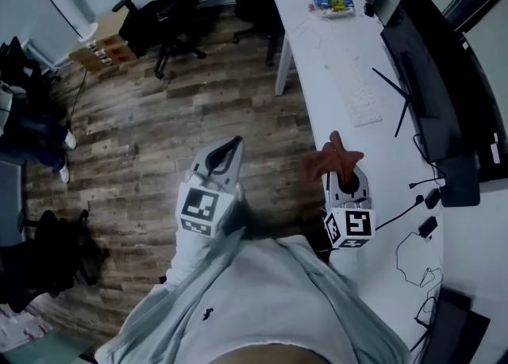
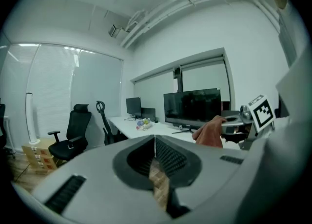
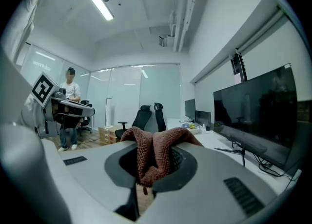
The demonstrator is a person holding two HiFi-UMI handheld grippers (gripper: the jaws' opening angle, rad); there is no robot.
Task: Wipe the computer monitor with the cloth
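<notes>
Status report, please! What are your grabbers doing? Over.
Left gripper shut, empty. Right gripper shut on cloth. Cloth apart from monitor, wiping not yet begun. Nothing between cloth and screen.

floor [image 1: 159, 124]: wood planks; desk [image 1: 381, 164]: long, white; chairs [image 2: 74, 130]: black; ceiling: strip light [image 3: 100, 4] lit

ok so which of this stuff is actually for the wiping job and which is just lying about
For the job: cloth, clamped in the right claw; computer monitor.

Just lying about: keyboard, colourful packet, cables, office chair, cardboard box. Left claw shut, empty, idle.
</notes>
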